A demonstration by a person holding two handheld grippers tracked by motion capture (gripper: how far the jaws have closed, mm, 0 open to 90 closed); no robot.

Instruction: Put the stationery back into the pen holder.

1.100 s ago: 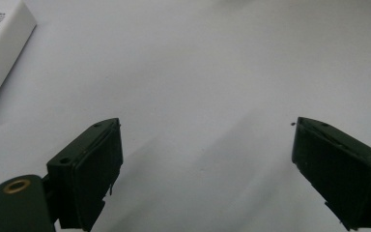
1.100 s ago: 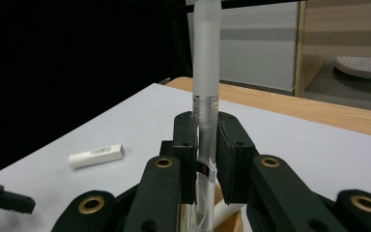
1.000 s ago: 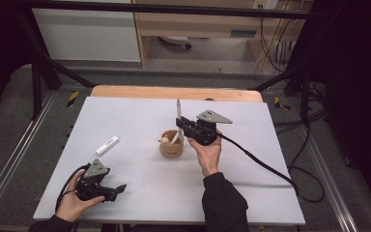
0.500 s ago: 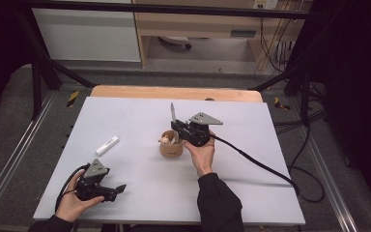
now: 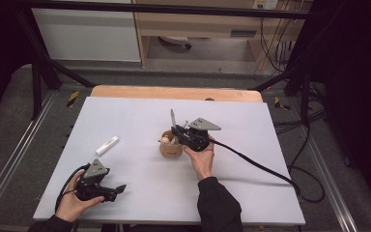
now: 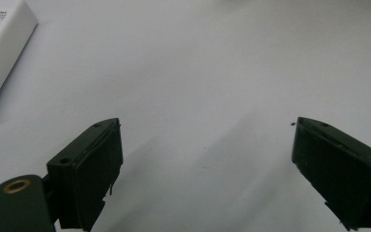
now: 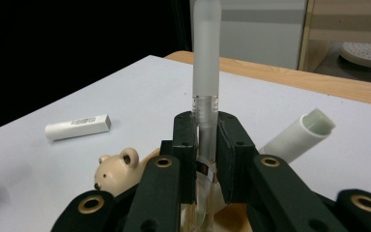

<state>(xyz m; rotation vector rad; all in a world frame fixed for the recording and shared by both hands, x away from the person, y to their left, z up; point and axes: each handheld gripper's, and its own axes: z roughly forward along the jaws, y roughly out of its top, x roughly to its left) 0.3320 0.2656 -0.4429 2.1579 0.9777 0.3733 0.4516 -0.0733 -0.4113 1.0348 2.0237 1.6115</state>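
Note:
My right gripper (image 5: 176, 130) is shut on a frosted clear pen (image 5: 172, 117), held upright over a small wooden holder (image 5: 170, 149) at the table's middle. In the right gripper view the pen (image 7: 206, 72) stands between the pressed jaws of the right gripper (image 7: 206, 145), its lower end going down into the holder. A cream bear figure (image 7: 118, 169) and a white tube (image 7: 297, 135) lean out of the holder on either side. My left gripper (image 5: 116, 191) rests open near the front left edge with nothing between its jaws (image 6: 207, 169).
A small white labelled box (image 5: 107, 145) lies left of the holder, and its end (image 6: 0, 43) lies beyond my left jaw. The white tabletop (image 5: 251, 125) has a wooden strip along its far edge. The right gripper's cable (image 5: 256, 166) trails to the right.
My right gripper has come down and a little to the left with the pen, closer onto the holder. The left gripper has stayed where it was.

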